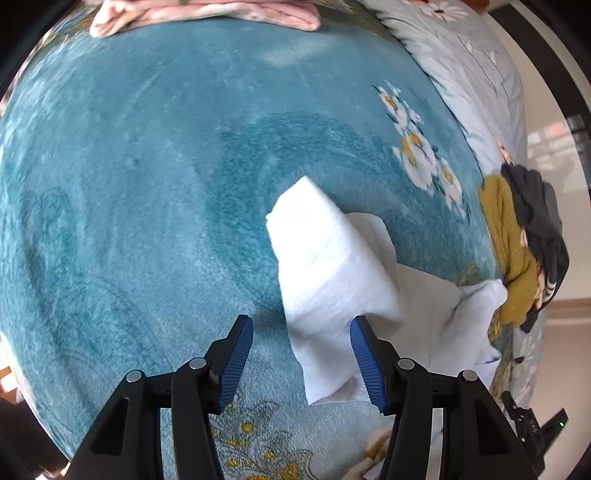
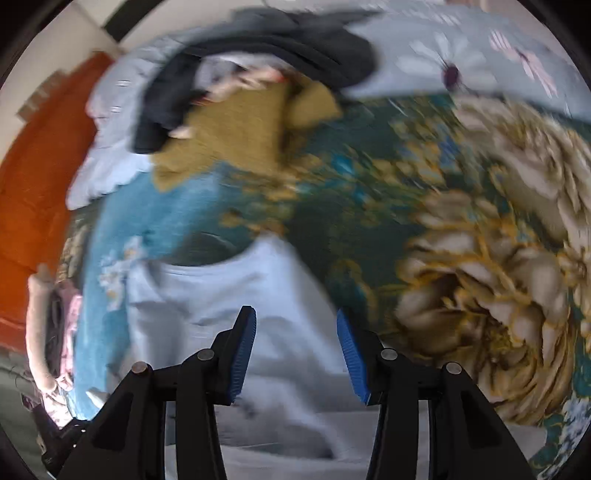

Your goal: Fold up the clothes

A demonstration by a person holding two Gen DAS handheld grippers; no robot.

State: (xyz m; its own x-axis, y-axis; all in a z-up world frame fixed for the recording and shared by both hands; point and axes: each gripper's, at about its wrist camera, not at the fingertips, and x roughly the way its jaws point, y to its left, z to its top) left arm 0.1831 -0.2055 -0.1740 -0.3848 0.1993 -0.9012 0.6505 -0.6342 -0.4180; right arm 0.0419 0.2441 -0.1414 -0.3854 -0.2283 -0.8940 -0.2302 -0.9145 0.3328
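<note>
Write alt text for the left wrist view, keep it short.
The open left gripper hovers over a partly folded white garment lying on a teal floral blanket. A pile of mustard and dark clothes sits at the blanket's right edge, and pink folded clothes lie at the far side.

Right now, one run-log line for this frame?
left gripper: open, empty | right gripper: open, empty | white garment: partly folded on teal blanket

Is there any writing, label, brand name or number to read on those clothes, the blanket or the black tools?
None can be read.
White garment: plain, no label showing.
Teal blanket: flower pattern only, no words.
Mustard garment and dark garment: no lettering seen.
Both tools: no markings seen.
The right wrist view is too blurred to show any text.
</note>
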